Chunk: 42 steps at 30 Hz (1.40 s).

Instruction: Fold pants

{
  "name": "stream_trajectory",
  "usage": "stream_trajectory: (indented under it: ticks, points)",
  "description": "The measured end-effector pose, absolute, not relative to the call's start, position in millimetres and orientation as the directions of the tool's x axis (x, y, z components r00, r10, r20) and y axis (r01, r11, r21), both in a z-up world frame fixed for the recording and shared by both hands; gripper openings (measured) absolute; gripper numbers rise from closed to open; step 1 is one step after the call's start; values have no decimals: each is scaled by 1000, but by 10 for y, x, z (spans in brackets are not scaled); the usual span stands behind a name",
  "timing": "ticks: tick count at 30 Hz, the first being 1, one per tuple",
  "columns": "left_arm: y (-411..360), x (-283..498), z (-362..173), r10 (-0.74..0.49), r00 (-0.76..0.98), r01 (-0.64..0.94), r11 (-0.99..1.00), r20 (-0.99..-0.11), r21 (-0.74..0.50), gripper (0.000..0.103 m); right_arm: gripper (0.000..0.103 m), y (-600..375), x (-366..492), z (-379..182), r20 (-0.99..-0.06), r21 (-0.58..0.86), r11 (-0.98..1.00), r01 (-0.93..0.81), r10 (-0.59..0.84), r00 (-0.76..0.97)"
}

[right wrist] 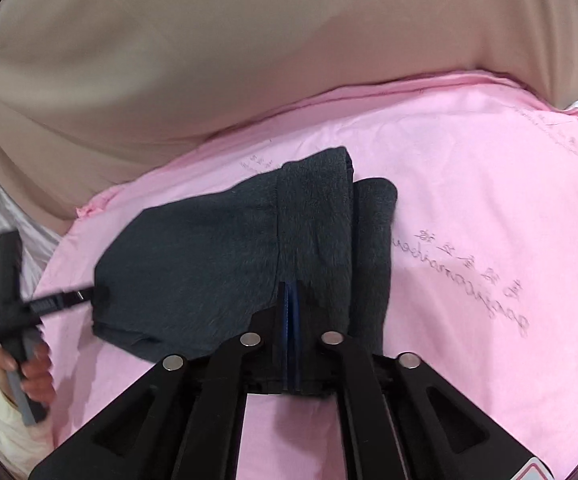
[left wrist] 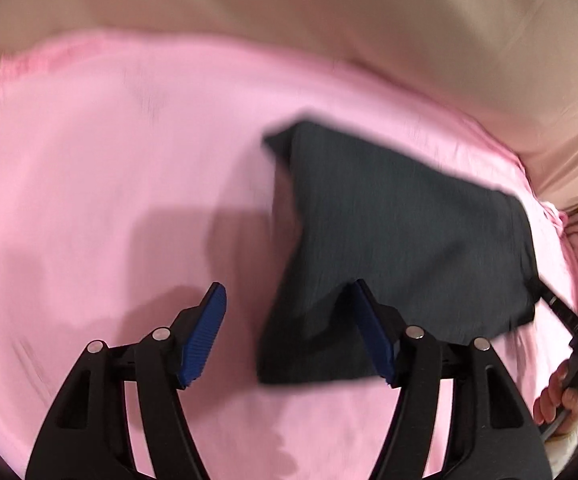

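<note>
- The left tongs [left wrist: 287, 334] stand well apart — blue pads bare, nothing gripped; the near edge of the dark pants [left wrist: 401, 248] lies behind and partly between them, not pinched by them.
- The pants lie folded into a compact bundle on the pink sheet [left wrist: 109, 152], a beige cloth [left wrist: 329, 12] behind it; whether a bed or a desk lies beneath, I cannot tell.
- The right tongs [right wrist: 291, 300] are nearly closed, their pads pressed on the near edge of the pants [right wrist: 193, 256].
- I judge the cloth soft, light and limp, with a slightly fuzzy, unslippery face; it should sag wherever it is unsupported. Best taken at a folded edge or corner, through all layers — a single layer would peel the fold open.
- Faint grey script crosses the sheet [right wrist: 469, 288] to the right of the pants: some characters above a line of Latin letters, too blurred to read. No label shows on the pants.
- A person's hand [right wrist: 29, 372] grips the other tool's handle at the left edge of the right view.
</note>
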<state>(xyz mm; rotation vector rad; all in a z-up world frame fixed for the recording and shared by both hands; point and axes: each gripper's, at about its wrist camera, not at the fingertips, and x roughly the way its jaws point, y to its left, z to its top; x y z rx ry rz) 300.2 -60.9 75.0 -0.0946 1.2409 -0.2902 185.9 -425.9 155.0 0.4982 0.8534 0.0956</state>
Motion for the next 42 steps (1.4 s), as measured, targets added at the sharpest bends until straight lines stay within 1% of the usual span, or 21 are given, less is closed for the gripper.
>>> stream_trajectory:
  ticks: [1,2,3,4,7,9,11,13,17,19,23,24,26,29,32,34,35,36,38,39,42]
  points:
    - [-580,2970,721,-293,292,161,953,-910,-255,62,26,-4296,1793,1567,-689,473,872,128,275,671]
    - [-561,2957,709,-303,301,157,951,-904,-266,62,48,-4317,1752,1557,-694,474,868,150,264,670]
    - [-548,2957,715,-318,310,151,947,-896,-284,58,58,-4357,1728,1509,-714,462,865,193,235,659]
    - [-534,2963,691,-336,306,148,941,-891,-304,47,65,-4366,1697,1464,-734,455,863,220,223,642]
    - [-441,3035,616,-401,253,97,916,-880,-389,24,64,-4498,1733,1227,-734,545,800,252,310,604]
    - [-400,3097,626,-435,208,62,900,-876,-432,17,33,-4509,1815,1164,-688,634,744,210,419,593]
    - [-310,3114,725,-510,173,18,857,-843,-515,12,24,-4501,1779,1324,-674,648,736,199,431,599]
    - [-167,2965,737,-560,157,8,824,-813,-566,12,22,-4519,1628,1468,-647,661,734,157,451,615]
    - [-67,2957,364,-560,17,-66,826,-828,-560,15,26,-4524,1532,1203,-732,595,777,205,420,536]
    - [-34,2984,490,-557,2,-75,828,-830,-556,15,30,-4568,1473,1293,-730,600,770,217,416,543]
    - [-86,3044,1010,-534,123,-9,843,-837,-539,15,37,-4543,1320,1827,-734,453,866,211,228,639]
    - [-122,3113,1155,-529,166,11,845,-832,-535,15,35,-4473,1349,1974,-707,450,879,160,241,665]
    - [-284,3286,1321,-539,203,38,839,-818,-543,15,23,-4305,1506,2124,-688,434,898,74,277,671]
    - [-564,3563,1511,-523,262,95,851,-811,-517,16,20,-4129,1918,2119,-704,382,924,27,272,655]
    - [-854,4002,1185,-467,242,92,884,-850,-459,17,20,-4116,2292,1856,-735,393,918,48,282,616]
    - [-952,4279,737,-426,188,16,902,-885,-431,14,20,-4100,2398,1668,-771,372,924,84,257,583]
    - [-851,4341,579,-424,165,-12,902,-891,-432,13,15,-4136,2424,1554,-784,364,925,106,243,571]
    - [-761,4372,417,-453,144,-55,884,-880,-464,8,15,-4145,2442,1492,-778,381,919,105,258,573]
    - [-581,4402,394,-541,155,-75,828,-827,-555,9,14,-4142,2408,1531,-754,400,912,88,273,598]
    - [-531,4392,456,-557,174,-52,818,-812,-572,9,15,-4150,2377,1564,-748,404,912,79,279,602]
    - [-363,4359,619,-569,218,-15,810,-793,-586,24,18,-4183,2329,1569,-742,411,908,81,281,609]
